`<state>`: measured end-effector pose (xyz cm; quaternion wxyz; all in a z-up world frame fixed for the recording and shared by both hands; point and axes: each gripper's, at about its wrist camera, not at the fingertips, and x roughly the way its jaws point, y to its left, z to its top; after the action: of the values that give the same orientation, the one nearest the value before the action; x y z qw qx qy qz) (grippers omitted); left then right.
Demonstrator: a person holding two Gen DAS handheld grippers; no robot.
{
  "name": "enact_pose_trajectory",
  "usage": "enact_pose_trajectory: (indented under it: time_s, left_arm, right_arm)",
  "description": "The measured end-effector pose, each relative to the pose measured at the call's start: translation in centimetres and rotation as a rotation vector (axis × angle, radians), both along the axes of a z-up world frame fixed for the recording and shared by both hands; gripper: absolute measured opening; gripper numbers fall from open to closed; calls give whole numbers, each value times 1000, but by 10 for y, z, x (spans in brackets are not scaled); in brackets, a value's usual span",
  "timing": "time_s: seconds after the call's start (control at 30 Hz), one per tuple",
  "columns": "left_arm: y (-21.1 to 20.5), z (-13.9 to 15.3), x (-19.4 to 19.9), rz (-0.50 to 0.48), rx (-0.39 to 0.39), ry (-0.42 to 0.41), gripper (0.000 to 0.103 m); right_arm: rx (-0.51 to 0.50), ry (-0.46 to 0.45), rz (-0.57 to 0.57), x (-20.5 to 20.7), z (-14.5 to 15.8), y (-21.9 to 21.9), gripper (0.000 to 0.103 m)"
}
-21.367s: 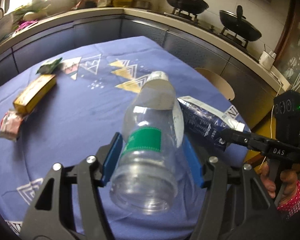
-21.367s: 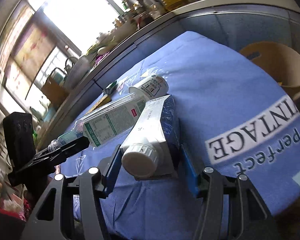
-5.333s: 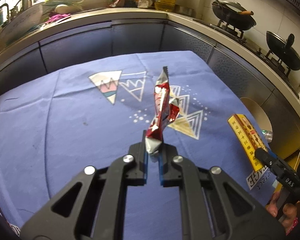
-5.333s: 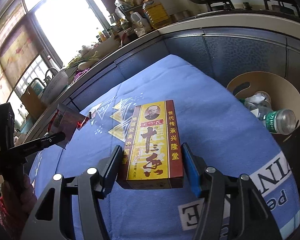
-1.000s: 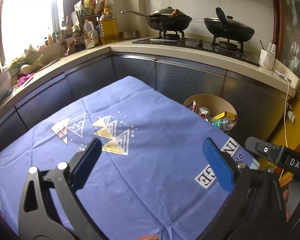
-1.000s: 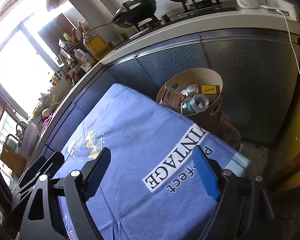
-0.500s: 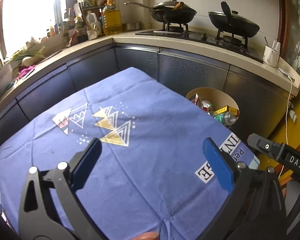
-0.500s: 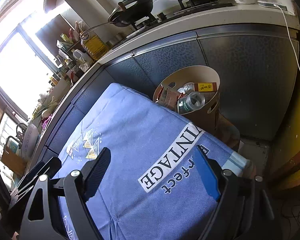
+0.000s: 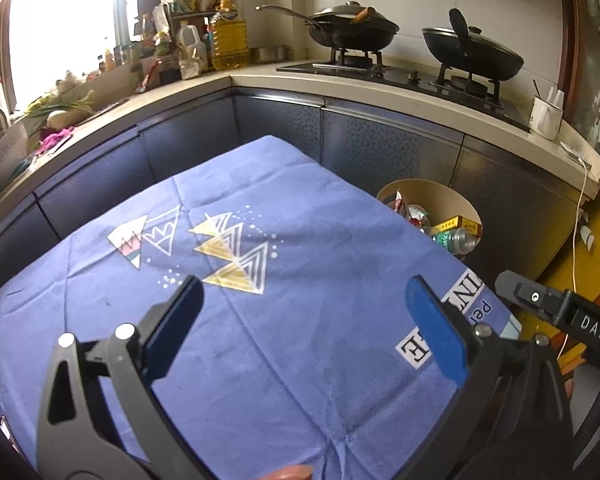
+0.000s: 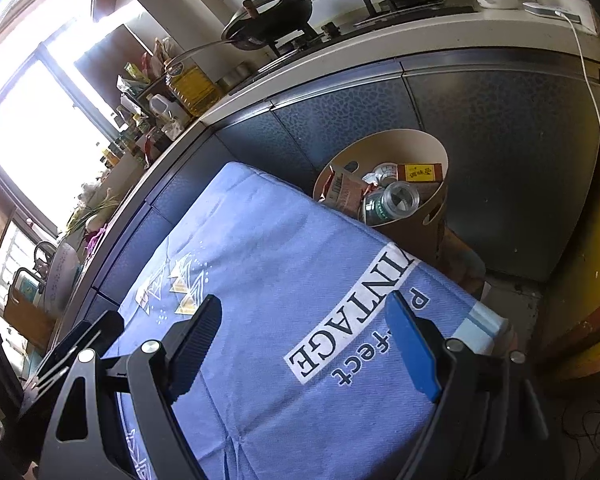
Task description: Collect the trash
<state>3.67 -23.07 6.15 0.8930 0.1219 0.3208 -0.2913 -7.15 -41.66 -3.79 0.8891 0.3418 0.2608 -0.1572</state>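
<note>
Now | worktop (image 9: 260,360) bare where wrapper and box lay | bin (image 10: 432,208) holds them (bottle too) | left gripper (image 9: 300,312), right gripper (image 10: 304,320) both spread, empty | collecting looks finished

Left gripper (image 9: 300,320) and right gripper (image 10: 304,334) both above table (image 9: 284,360), jaws wide apart, nothing held.

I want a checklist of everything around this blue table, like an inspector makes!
Surface: blue patterned tablecloth, nothing lying on it.
Job's things: round tan trash bin beside the table holds a clear plastic bottle, a yellow box and wrappers.
Clutter: nothing seen on the table.
Grippers: left gripper and right gripper open, jaws empty.
Cables: white cord hanging from the counter.
Surroundings: two black woks on the stove, bottles by the window.
</note>
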Motion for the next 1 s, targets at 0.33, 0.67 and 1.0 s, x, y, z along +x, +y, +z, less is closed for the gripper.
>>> enact_pose_trajectory:
  time_s: [0.33, 0.67, 1.0]
  left_arm:
    - [-5, -9, 2, -6, 17, 25, 97]
    - [-11, -13, 0, -14, 31, 40, 97]
    - [-18, -15, -4, -34, 52, 38, 97]
  right_arm:
    - [-1, 6, -4, -1, 0, 4, 81]
    - [1, -2, -3, -3, 1, 1, 81]
    - [3, -9, -7, -5, 2, 0, 81]
